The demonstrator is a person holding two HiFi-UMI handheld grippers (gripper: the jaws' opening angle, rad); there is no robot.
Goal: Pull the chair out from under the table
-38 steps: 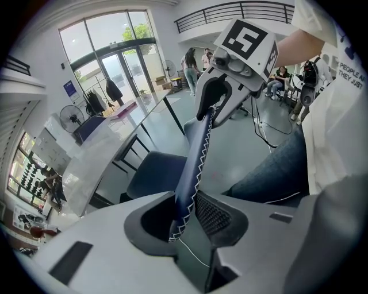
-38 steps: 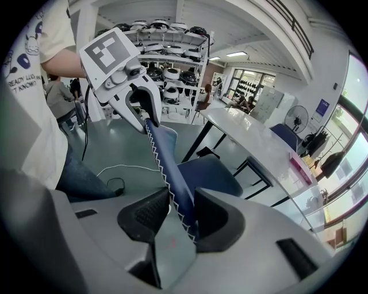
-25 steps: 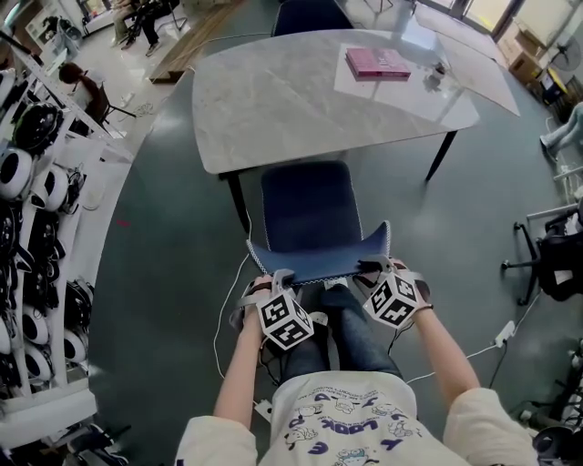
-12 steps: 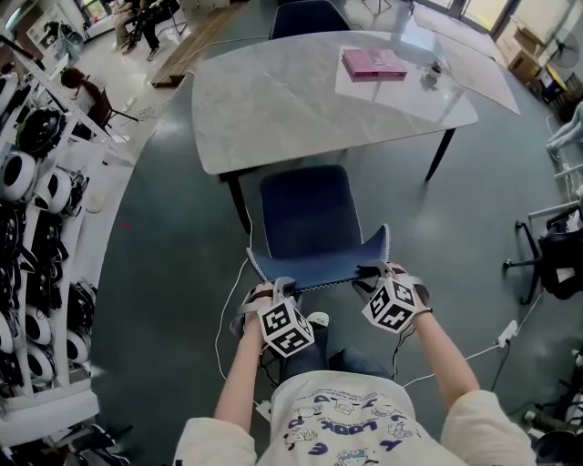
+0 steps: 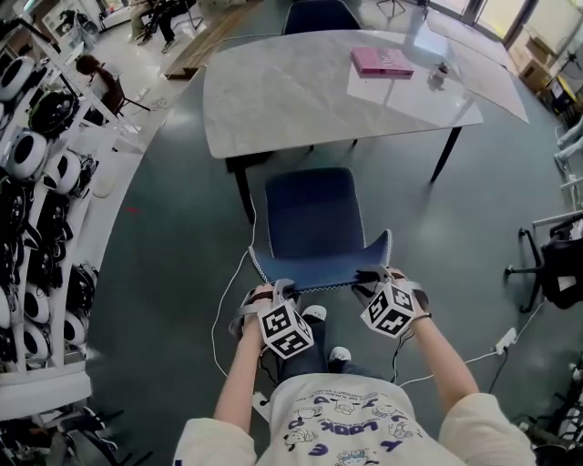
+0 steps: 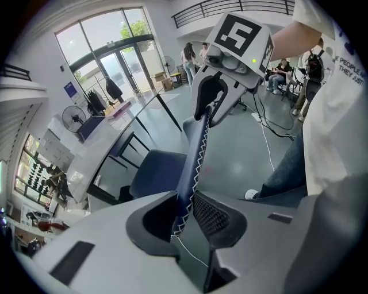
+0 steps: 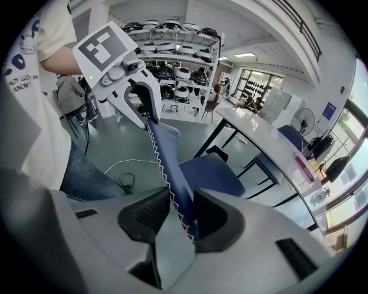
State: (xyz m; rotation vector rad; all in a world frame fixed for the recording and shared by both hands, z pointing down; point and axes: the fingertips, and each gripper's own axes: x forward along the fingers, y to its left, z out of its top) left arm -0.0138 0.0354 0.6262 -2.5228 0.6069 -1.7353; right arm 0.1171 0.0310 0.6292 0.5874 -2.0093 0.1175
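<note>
The dark blue chair (image 5: 310, 214) stands just in front of the grey marble table (image 5: 301, 91), its seat out from under the table edge. Its backrest (image 5: 319, 266), trimmed with white zigzag stitching, faces me. My left gripper (image 5: 278, 289) is shut on the backrest's top edge near the left corner. Its jaws have just been closing, with the edge (image 6: 192, 155) between the pads (image 6: 210, 215). At the right corner, my right gripper (image 5: 372, 278) is also shut on that edge (image 7: 167, 155). Each gripper view shows the other gripper clamped further along the edge.
A pink book (image 5: 381, 61) and a small object lie on the table's far right. Shelves of helmets (image 5: 36, 182) line the left. A white cable (image 5: 223, 319) runs over the floor beside my feet. A black office chair (image 5: 556, 264) stands at the right, and another blue chair (image 5: 319, 14) beyond the table.
The chair has slid toward me, away from the table, with both grippers still on its backrest. The gap between seat and table edge has grown.
</note>
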